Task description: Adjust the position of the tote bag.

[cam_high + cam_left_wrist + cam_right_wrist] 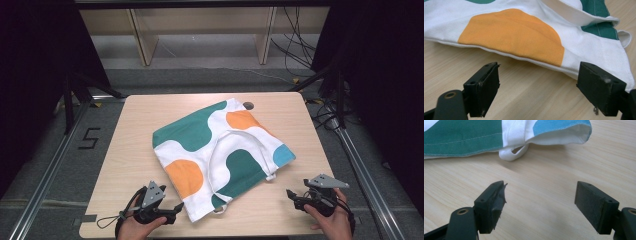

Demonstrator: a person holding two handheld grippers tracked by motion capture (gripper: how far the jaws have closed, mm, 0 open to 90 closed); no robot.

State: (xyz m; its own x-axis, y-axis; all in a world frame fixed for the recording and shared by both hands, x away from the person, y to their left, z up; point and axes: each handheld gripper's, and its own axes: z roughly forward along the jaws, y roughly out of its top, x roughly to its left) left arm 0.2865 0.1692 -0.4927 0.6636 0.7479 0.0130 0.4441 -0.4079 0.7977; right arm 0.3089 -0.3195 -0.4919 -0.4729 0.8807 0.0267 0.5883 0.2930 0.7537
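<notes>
A white cloth tote bag (pixel 220 152) with green, orange and blue blobs lies flat and skewed on the wooden table (pixel 130 145), its white handles folded over it. My left gripper (pixel 176 207) rests near the front edge, just left of the bag's near corner, open and empty. In the left gripper view the bag's orange patch (pixel 511 35) and its hem lie just beyond the gripper (pixel 537 83). My right gripper (pixel 290 194) sits at the front right, open, a short way from the bag's lower right edge. In the right gripper view a white handle loop (pixel 514 153) and the blue corner (pixel 559 127) lie ahead of the gripper (pixel 540 195).
A small round hole (pixel 248 105) is in the table just behind the bag. Bare wood runs along the table's left side and front right. Metal rails (pixel 50 165) flank the table, and cables (pixel 295 45) hang at the back right by wooden shelving legs.
</notes>
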